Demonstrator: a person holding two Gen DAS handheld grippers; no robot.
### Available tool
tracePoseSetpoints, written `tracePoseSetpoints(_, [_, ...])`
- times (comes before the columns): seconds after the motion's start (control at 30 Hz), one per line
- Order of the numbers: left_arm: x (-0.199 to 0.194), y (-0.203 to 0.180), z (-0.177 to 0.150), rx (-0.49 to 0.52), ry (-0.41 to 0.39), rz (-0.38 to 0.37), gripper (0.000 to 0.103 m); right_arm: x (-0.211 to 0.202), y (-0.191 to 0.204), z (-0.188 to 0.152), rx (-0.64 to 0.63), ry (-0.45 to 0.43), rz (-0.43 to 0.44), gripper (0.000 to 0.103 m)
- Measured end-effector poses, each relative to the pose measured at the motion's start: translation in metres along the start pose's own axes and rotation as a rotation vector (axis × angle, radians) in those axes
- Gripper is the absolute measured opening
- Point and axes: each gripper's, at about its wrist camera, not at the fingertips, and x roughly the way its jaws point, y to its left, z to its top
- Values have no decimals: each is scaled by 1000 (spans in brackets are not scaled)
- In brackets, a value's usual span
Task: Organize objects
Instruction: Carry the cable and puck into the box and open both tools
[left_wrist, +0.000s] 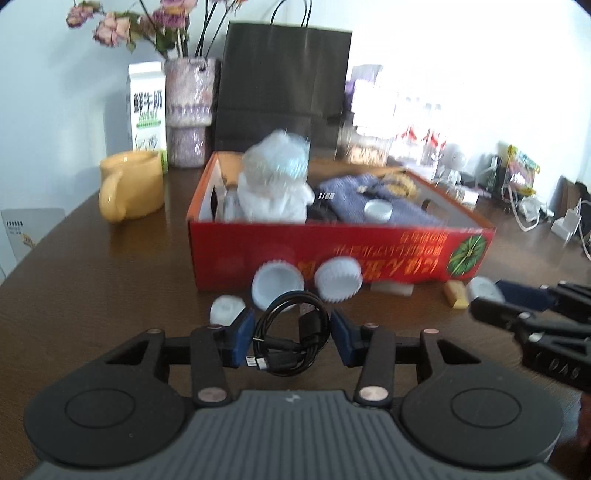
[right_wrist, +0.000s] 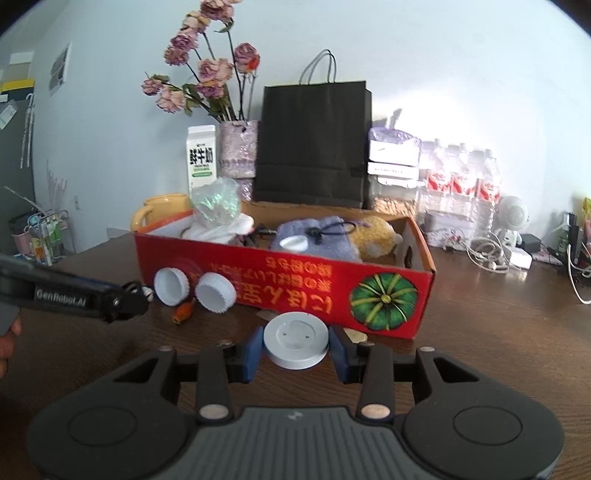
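Here, the coiled black USB cable (left_wrist: 291, 334) lies on the dark brown wooden table (left_wrist: 110, 295), directly between the blue pads of my left gripper (left_wrist: 292, 338); its bundle stretches along my pointing direction, and the pads stand at its two sides, seeming just to touch it, though I cannot tell if they press. The round white plastic disc (right_wrist: 295, 339) sits likewise between the pads of my right gripper (right_wrist: 295, 349), which look clamped on its rim. Both things are just in front of the long red cardboard box with the green pumpkin picture (right_wrist: 295, 286), so each must go up and forward over its near wall. Two white ribbed caps (left_wrist: 306, 282) lean against that wall, nearer to my left gripper.
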Motion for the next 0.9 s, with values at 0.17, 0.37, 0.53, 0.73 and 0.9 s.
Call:
tracePoseSetpoints(0.17, [-4,-11,20,7,-59,-28,46,5,4,23,-7,-52,8,38])
tracePoseSetpoints(0.37, [0,-24,52,-5,-134,-48,46,22,4,55,-19,-107,-5,38])
tracePoseSetpoints(0.53, [12,-31,78,-29,-183,-60,46,44,-4,77,-3,-119,-25,38])
tracePoseSetpoints(0.73, [37,-33,102,-50,-209,-50,46,78,-14,93,15,-116,-43,38])
tracePoseSetpoints(0.9, [58,-35,117,-57,-232,-33,46,102,-21,103,37,-116,-60,38])
